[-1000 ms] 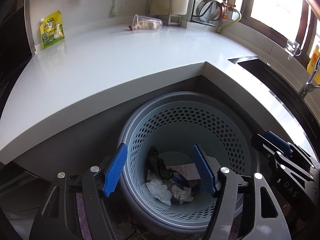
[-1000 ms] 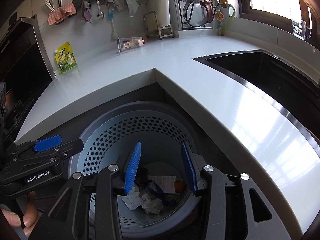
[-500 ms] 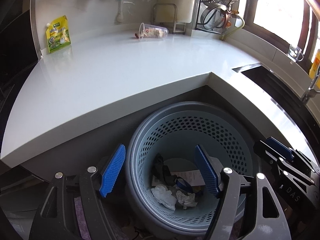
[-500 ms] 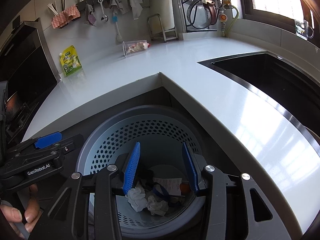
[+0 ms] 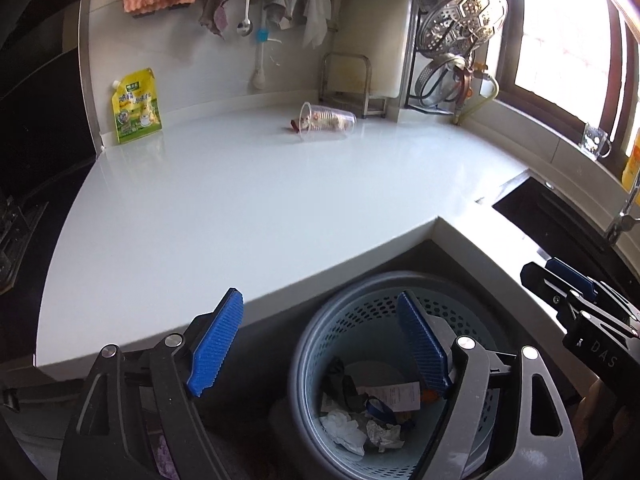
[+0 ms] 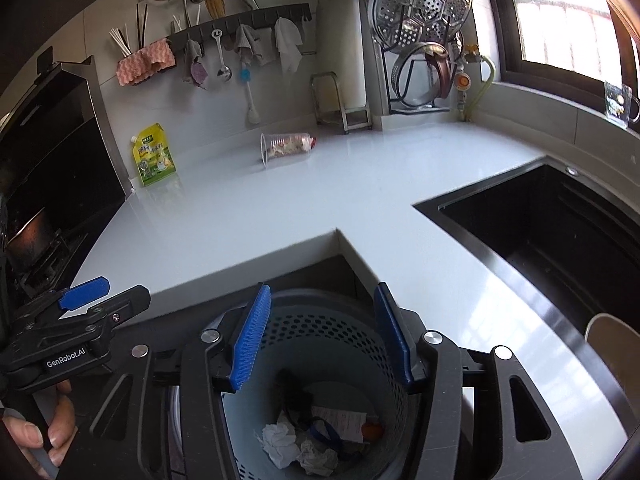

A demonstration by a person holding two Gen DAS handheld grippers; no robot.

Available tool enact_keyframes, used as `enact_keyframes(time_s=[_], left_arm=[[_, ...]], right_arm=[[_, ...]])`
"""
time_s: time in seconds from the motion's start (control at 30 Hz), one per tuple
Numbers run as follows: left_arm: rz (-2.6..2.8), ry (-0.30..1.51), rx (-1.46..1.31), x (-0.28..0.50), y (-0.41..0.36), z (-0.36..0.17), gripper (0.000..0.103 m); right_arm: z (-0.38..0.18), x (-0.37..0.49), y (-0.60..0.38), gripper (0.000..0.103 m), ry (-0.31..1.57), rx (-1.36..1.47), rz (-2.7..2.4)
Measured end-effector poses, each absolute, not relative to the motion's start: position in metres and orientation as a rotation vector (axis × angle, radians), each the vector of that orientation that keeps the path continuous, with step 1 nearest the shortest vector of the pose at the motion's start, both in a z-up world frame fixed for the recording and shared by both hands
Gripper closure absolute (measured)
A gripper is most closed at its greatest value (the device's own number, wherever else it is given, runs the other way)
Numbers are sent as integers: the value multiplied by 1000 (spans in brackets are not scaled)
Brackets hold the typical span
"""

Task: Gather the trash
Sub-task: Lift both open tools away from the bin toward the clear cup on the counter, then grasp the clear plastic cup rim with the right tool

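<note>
A clear plastic cup (image 5: 327, 121) with scraps inside lies on its side at the back of the white counter (image 5: 224, 208); it also shows in the right wrist view (image 6: 286, 147). A yellow pouch (image 5: 136, 107) leans on the back wall, also in the right wrist view (image 6: 155, 156). The perforated blue bin (image 5: 360, 320) stands below the counter corner and holds crumpled tissues (image 5: 345, 430) and a receipt. My left gripper (image 5: 320, 344) is open and empty above the bin's left rim. My right gripper (image 6: 322, 334) is open and empty above the bin (image 6: 320, 332).
A black sink (image 6: 552, 224) is sunk in the counter at right. A stove (image 6: 36, 248) sits at left. A dish rack with steamer and lids (image 6: 424, 32) and a rail of cloths and utensils (image 6: 224, 44) line the back wall.
Both grippers have risen and tilted up from the bin, so more of the counter and back wall shows. Both stay open and empty.
</note>
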State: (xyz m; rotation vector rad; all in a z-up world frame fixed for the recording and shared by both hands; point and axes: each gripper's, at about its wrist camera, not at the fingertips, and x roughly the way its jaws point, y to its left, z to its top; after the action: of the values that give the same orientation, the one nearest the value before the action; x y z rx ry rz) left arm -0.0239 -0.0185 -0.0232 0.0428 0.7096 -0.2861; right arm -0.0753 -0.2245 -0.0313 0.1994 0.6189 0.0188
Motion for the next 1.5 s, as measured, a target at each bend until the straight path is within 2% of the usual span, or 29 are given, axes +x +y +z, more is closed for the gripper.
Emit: enact_keyframes(time_s=[0.4,0.53,0.63,0.77,1.1,1.5], left_arm=[[-231,548,32,49,5,55,22],[-223,478,37,75,7,88,20],[-200,430,38,94,10,105,14],[-137,433,47,121,16,100,13],[9,565,52,193,46,39,13],[30,600,8,237,69,21,13]], right_arm=[[57,13,-211,47,469,138,63],[92,46,-209,44,402,131,67],[107,76,-206,37,380,133,76],[92,125,-198,37,437,116,46],[17,225,-164,37,582,73,16],[-23,307,-126,37,690,-39,-33]])
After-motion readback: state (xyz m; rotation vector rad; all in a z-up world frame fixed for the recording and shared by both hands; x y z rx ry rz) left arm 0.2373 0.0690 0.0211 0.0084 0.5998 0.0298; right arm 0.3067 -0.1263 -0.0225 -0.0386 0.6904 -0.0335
